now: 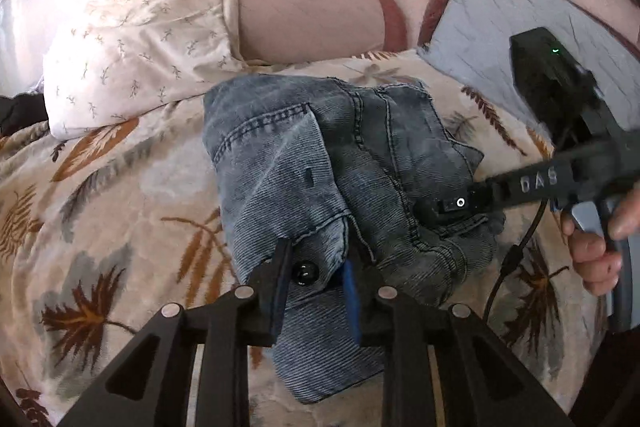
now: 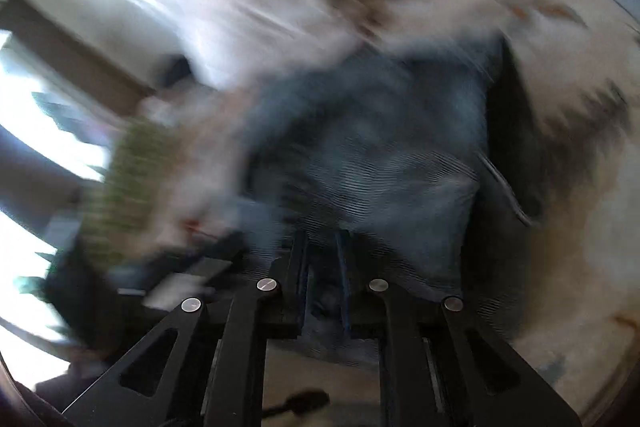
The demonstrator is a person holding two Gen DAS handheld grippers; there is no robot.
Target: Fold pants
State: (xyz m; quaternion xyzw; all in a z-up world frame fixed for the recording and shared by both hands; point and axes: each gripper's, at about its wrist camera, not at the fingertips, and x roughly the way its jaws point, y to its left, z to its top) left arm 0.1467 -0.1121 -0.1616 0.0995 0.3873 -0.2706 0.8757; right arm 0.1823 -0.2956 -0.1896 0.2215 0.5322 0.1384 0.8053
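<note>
Faded blue-grey denim lies bunched in the middle of the bed: the pants (image 1: 320,163) are folded over on themselves into a thick, uneven bundle on a cream bedspread (image 1: 120,211) printed with brown and grey leaves; one flap with a stitched pocket edge lies across the top, and the darker seamed half sits to its right. The left gripper (image 1: 316,267) stands at the near edge of the bundle with its jaws drawn narrow and closed on the waistband, the dark round button (image 1: 303,271) showing between the black finger and the blue-padded one. The right gripper (image 1: 434,213) reaches in from the right side, its tip down on the denim beside a seam; a hand (image 1: 596,247) grips its handle, and a black cable hangs below it. From the right gripper's own camera everything is smeared by motion; even so, its fingers (image 2: 298,267) stand close together with a strip of denim caught between them, so it is clamped on the pants (image 2: 380,155) too. Behind the bundle a white pillow (image 1: 136,47) with a small sprig print leans against a pink bolster (image 1: 308,15); a pale blue quilted cushion (image 1: 500,23) sits to the right of it.
</note>
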